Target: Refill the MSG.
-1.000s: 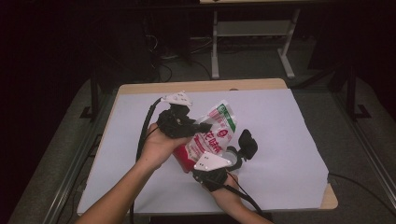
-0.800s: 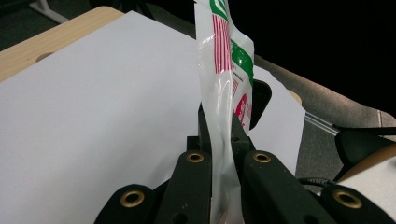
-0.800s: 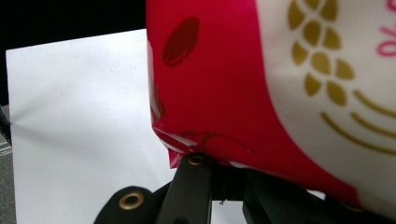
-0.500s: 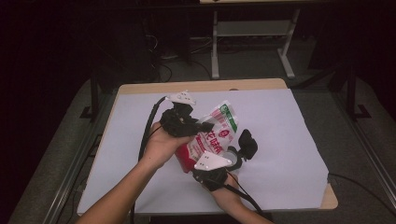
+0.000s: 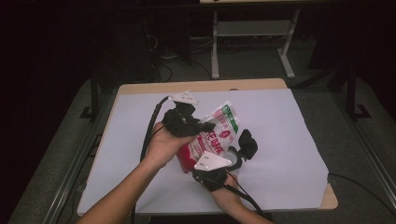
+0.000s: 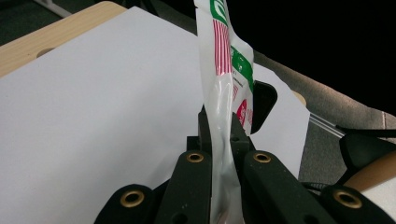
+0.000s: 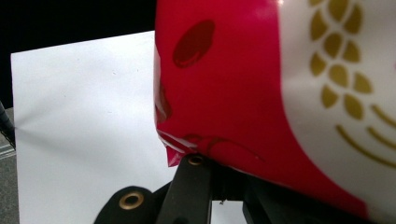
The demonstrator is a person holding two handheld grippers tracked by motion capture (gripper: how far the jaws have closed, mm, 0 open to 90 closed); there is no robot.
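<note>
In the high view, the bag sits just below the centre of the frame, lifted off the white sheet that covers the table. The left gripper pinches the bag's upper edge from the left, and the right gripper has it from below, near the bottom centre. A small black object lies on the sheet just right of the bag. The risk I judge here is tearing or a slip: both claws bite thin plastic film, and if the hands pull apart unevenly, the film could rip or slide out of one claw and drop onto the sheet.

In the left gripper view, the bag rises up the middle of the frame as a thin, glossy, edge-on film, white with red stripes and a green patch, crumpled where it enters the claw. The jaws of the left gripper are pressed together on it; the hold is only on a narrow fold, so I think a sideways tug could pull it free.

In the right gripper view, the bag fills the upper right, shiny red on the left and white with gold grain marks on the right. The right gripper pinches its wrinkled lower red edge at the bottom centre.
</note>
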